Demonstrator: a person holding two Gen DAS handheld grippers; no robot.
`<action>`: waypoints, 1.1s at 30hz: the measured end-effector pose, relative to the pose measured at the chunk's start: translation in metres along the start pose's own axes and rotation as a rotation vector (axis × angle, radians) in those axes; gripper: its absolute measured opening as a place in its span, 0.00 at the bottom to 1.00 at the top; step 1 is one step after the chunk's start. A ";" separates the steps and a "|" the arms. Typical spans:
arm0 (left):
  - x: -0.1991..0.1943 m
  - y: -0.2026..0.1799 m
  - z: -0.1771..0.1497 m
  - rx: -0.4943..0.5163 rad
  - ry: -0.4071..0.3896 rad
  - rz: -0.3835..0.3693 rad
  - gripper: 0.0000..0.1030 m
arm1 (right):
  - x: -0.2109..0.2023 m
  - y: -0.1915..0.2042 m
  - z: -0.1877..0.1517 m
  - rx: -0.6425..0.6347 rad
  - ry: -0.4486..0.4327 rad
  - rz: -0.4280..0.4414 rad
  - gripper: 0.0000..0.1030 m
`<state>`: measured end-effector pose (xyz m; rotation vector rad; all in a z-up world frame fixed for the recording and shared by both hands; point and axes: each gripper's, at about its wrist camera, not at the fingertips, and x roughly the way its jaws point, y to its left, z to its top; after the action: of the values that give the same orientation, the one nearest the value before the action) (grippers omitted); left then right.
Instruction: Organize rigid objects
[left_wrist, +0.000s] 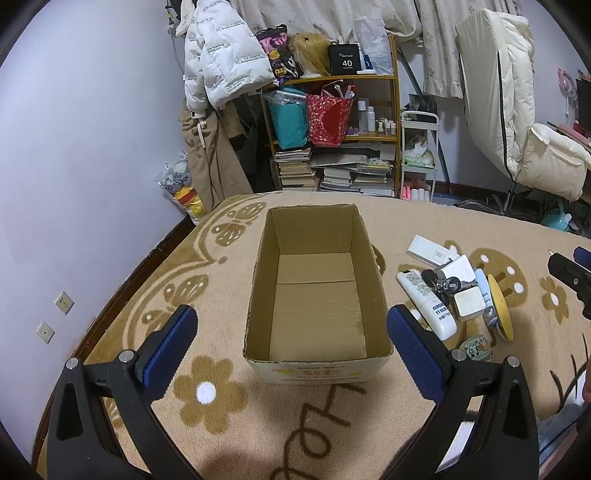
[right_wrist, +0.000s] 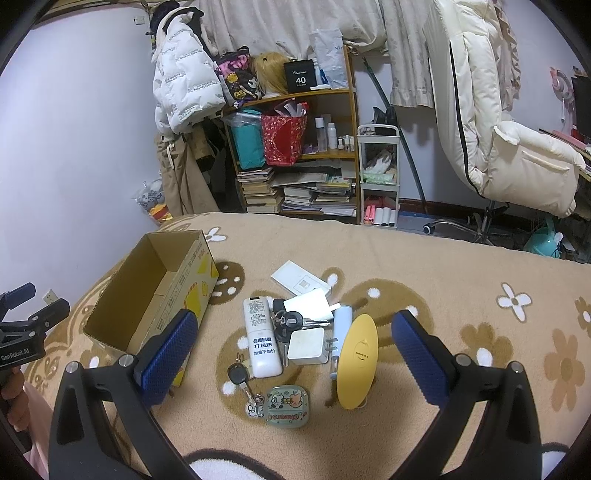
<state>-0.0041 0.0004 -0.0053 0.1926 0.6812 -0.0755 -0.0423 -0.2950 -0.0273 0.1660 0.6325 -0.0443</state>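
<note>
An empty cardboard box (left_wrist: 317, 288) stands open on the beige flowered blanket; it also shows in the right wrist view (right_wrist: 155, 295). My left gripper (left_wrist: 291, 350) is open, its jaws spread wide either side of the box's near end, above it. To the box's right lies a pile: a white remote (right_wrist: 260, 338), keys (right_wrist: 290, 319), a white charger cube (right_wrist: 308, 345), a yellow oval case (right_wrist: 358, 360), a white flat device (right_wrist: 299, 282), a car key (right_wrist: 236, 374) and a green tin (right_wrist: 288, 406). My right gripper (right_wrist: 295, 350) is open and empty above the pile.
A cluttered bookshelf (right_wrist: 295, 155) and a white cart (right_wrist: 378, 177) stand behind the bed. A white padded chair (right_wrist: 517, 147) is at the right. The bed edge and lilac wall (left_wrist: 74, 184) are at the left. The left gripper shows at the right wrist view's left edge (right_wrist: 26, 325).
</note>
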 end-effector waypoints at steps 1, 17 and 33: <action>0.000 0.000 0.000 -0.001 0.000 -0.001 0.99 | 0.000 0.000 0.000 0.000 0.000 0.000 1.00; 0.000 -0.002 0.000 0.004 0.005 0.002 0.99 | 0.001 0.001 -0.005 0.001 -0.002 -0.001 1.00; 0.030 -0.001 0.021 -0.001 0.076 -0.043 0.99 | 0.016 -0.003 -0.010 -0.009 0.023 -0.014 1.00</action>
<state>0.0324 -0.0047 -0.0087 0.1808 0.7612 -0.1092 -0.0360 -0.2958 -0.0453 0.1539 0.6567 -0.0530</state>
